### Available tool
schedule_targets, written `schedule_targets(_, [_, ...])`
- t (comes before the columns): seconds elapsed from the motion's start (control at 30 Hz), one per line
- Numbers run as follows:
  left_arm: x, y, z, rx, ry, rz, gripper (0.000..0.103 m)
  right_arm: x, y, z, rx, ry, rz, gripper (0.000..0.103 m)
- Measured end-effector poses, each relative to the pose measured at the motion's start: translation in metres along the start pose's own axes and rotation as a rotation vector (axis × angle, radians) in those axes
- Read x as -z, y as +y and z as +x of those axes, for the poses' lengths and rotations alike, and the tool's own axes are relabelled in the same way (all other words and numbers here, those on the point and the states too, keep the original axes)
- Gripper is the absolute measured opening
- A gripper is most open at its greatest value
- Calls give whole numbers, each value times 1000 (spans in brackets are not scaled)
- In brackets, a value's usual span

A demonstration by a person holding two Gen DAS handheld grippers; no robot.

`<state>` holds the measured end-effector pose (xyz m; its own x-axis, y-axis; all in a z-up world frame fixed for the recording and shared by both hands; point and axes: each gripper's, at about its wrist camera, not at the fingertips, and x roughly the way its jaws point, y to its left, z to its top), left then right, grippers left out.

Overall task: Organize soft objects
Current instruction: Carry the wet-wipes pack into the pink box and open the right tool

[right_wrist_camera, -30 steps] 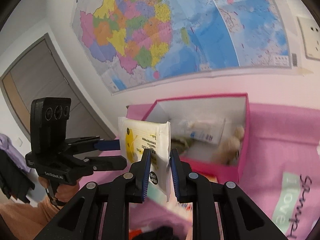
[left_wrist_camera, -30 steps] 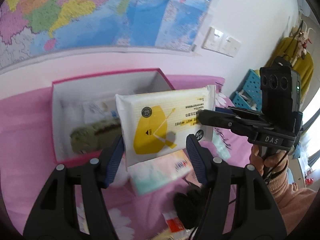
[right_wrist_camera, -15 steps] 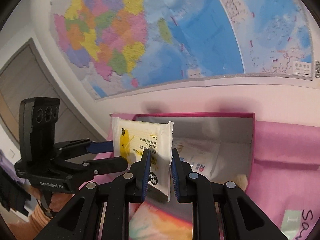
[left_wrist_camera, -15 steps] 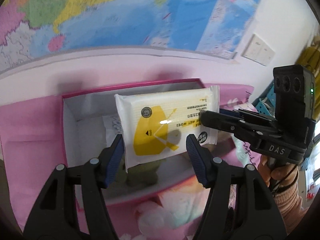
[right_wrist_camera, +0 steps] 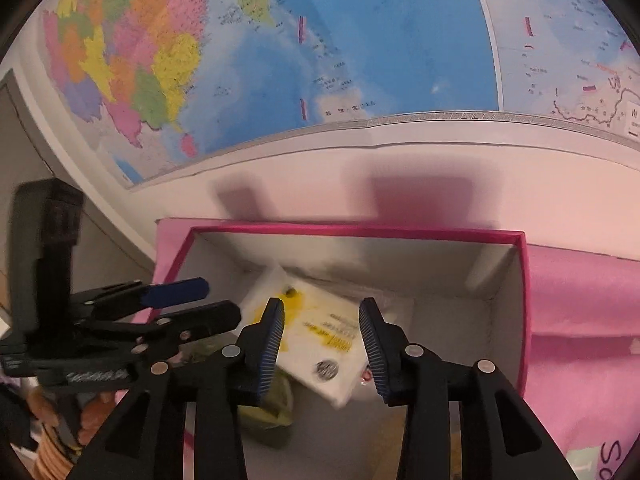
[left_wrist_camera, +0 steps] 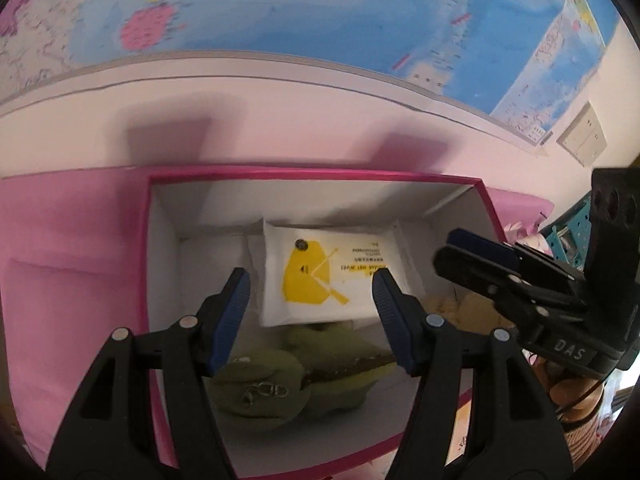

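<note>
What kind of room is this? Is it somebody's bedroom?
Probably a bedroom or a child's room at home. A big colourful wall map hangs above a pink cloth, and a pink box holds a green soft toy and a wipes pack.

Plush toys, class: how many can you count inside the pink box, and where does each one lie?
2. A green plush lies at the near side of the pink box, below the wipes pack. A tan plush sits right of that pack. Others may be hidden underneath.
</note>
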<state>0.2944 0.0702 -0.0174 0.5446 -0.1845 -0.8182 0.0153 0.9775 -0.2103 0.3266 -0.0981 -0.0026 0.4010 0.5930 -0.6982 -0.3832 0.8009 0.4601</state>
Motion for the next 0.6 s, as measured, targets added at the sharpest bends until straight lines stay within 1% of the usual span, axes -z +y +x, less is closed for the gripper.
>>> schedule_targets(0.13, [11,-3,-18,-2,-50,30,65,8,-1,-15,-7,-22,-20,41])
schedule_targets(0.23, [19,-9,-39,24,-99,47,65,14,-2,-29,-33,-31,-23,41])
schedule_targets(0.33, [35,-20,-72,54,-169,74,65,20,2,-47,-79,-46,-31,43])
schedule_targets(0.4, [43,-27,-88,64,-203,93,65,25,6,-64,-122,-65,-37,48])
schedule_targets(0.43, [52,-32,-99,73,-229,114,65,28,8,-72,-141,-74,-43,49])
schedule_targets(0.53, [72,-41,-122,89,-275,160,66,38,16,-100,-188,-108,-66,52])
schedule_targets(0.6, [86,-47,-134,113,-291,193,69,45,21,-118,-210,-127,-83,55])
